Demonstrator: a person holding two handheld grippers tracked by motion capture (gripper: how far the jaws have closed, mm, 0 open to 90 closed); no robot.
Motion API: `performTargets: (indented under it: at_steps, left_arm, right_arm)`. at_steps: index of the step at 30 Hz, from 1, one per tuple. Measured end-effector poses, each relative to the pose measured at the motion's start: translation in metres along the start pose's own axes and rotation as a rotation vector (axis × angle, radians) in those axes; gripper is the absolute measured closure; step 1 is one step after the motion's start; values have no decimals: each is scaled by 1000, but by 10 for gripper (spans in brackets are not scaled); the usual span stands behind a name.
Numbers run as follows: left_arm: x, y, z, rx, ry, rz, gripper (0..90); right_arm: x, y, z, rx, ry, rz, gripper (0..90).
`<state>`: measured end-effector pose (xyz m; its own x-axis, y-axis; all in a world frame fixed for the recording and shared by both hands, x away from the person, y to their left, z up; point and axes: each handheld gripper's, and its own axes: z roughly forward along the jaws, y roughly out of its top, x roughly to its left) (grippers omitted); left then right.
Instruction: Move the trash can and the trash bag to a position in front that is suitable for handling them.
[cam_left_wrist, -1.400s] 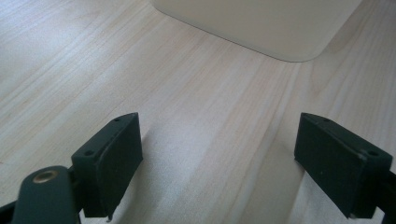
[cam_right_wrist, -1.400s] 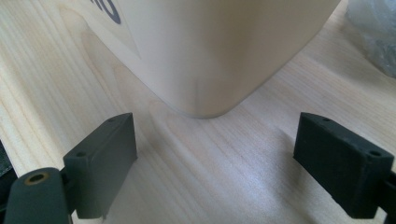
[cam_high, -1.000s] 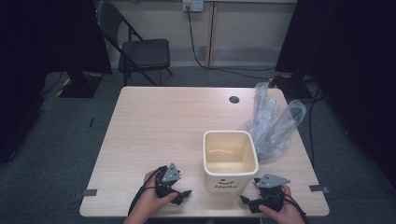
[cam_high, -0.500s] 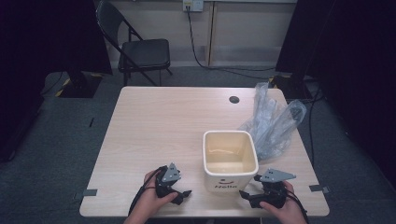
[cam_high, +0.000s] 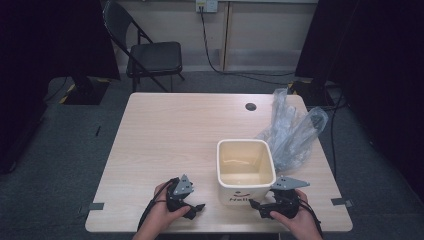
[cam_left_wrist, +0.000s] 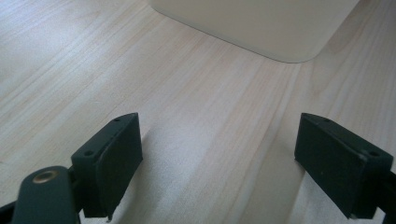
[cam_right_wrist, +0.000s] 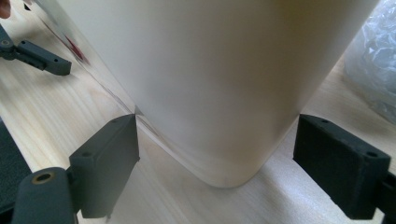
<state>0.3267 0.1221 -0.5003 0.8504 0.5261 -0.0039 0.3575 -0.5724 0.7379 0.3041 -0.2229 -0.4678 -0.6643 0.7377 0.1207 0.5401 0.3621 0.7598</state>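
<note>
- Your right claw (cam_high: 261, 206) is spread wide and grips nothing; in the right gripper view its jaws stand on either side of a rounded corner of the cream bin (cam_right_wrist: 205, 84), apart from it.
- Your left claw (cam_high: 196, 209) is spread just as wide over bare table (cam_left_wrist: 196, 116), pinching nothing.
- The bin (cam_high: 245, 170) stands upright near the table's near edge, between your two hands, mouth up.
- The high view shows the crumpled clear plastic bag (cam_high: 292, 130) just beside the bin's far right side, and a folding chair (cam_high: 150, 55) beyond the table.
- The right gripper view catches the bag (cam_right_wrist: 373, 60) at its right edge and your left claw's tip (cam_right_wrist: 39, 56) beyond the bin.
</note>
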Motion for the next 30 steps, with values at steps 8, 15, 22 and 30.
performTargets:
  at_steps: [8, 15, 22, 30]
  left_arm:
    - [0, 0, 0, -1, 0, -1, 143]
    - [0, 0, 0, 0, 1, 0, 143]
    - [0, 0, 0, -1, 1, -1, 143]
    - [0, 0, 0, 0, 1, -1, 143]
  right_arm:
    - [6, 1, 7, -11, -22, 56, 145]
    - [9, 4, 11, -16, -32, 80, 142]
    - [11, 10, 20, -19, -37, 102, 143]
    - [13, 21, 30, -10, -35, 90, 144]
